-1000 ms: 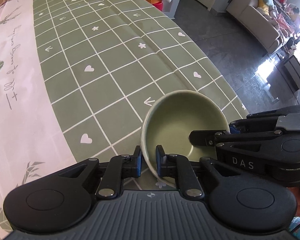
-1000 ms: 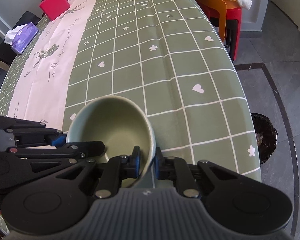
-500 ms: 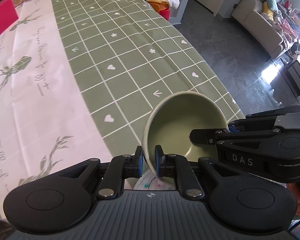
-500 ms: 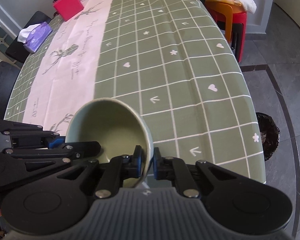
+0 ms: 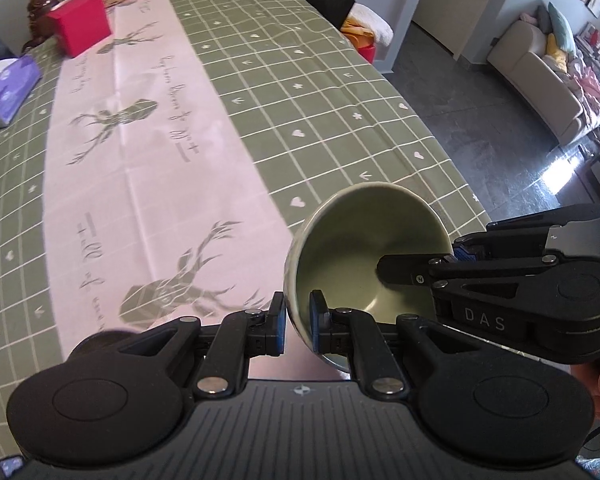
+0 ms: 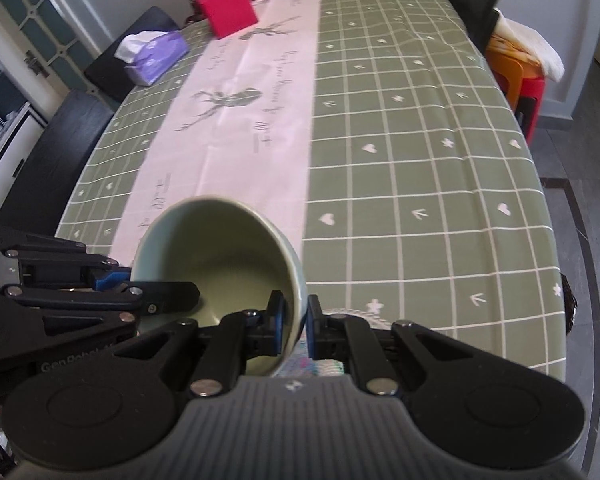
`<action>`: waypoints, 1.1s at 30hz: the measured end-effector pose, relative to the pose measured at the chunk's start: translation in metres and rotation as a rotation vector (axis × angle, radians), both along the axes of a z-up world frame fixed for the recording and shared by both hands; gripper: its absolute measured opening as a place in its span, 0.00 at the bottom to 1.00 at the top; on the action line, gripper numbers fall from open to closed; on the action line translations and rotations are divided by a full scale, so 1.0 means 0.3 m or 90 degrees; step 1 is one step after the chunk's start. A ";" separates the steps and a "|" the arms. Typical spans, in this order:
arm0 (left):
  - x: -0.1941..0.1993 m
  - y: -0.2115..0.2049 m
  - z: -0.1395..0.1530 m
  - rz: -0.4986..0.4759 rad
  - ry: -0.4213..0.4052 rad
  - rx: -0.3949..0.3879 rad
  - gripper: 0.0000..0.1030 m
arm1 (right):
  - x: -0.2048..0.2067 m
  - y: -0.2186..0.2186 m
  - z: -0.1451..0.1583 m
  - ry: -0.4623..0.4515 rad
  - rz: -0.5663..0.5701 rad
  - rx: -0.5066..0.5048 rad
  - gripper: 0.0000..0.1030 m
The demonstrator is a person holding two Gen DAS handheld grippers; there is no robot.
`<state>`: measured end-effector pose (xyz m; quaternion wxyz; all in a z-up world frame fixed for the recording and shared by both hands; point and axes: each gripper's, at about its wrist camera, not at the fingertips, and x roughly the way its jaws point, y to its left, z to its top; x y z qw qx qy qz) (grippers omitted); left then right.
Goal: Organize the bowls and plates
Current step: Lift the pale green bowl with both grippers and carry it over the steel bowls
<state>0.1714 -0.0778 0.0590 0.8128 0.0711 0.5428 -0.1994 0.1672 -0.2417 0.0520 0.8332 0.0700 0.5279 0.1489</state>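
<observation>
A pale green bowl (image 5: 364, 248) hangs in the air above the near end of the table, held by both grippers. My left gripper (image 5: 298, 320) is shut on its left rim. My right gripper (image 6: 294, 326) is shut on its right rim, and it shows from the side in the left wrist view (image 5: 456, 258). The bowl (image 6: 216, 252) is tilted with its opening facing the cameras. Its inside looks empty. My left gripper shows from the side in the right wrist view (image 6: 116, 276). No plates or other bowls are in view.
The table (image 6: 420, 160) has a green checked cloth with a pink runner (image 5: 140, 160). A red box (image 6: 228, 16), a purple tissue pack (image 6: 156, 56) and jars stand at the far end. Black chairs (image 6: 52, 152) stand on the left, a red stool (image 6: 528, 80) on the right.
Both grippers have lifted the bowl higher and pulled it back toward the near end of the table. More of the table and the far end have come into view.
</observation>
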 end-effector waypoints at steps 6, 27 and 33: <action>-0.063 0.123 0.052 0.034 -0.018 0.001 0.12 | -0.039 0.129 0.048 -0.017 0.046 0.000 0.09; -0.139 0.485 0.026 0.142 0.022 -0.028 0.11 | -0.087 0.506 0.057 -0.015 0.181 -0.046 0.08; -0.129 0.552 -0.011 0.159 0.046 -0.037 0.11 | -0.065 0.572 0.007 0.006 0.200 -0.054 0.08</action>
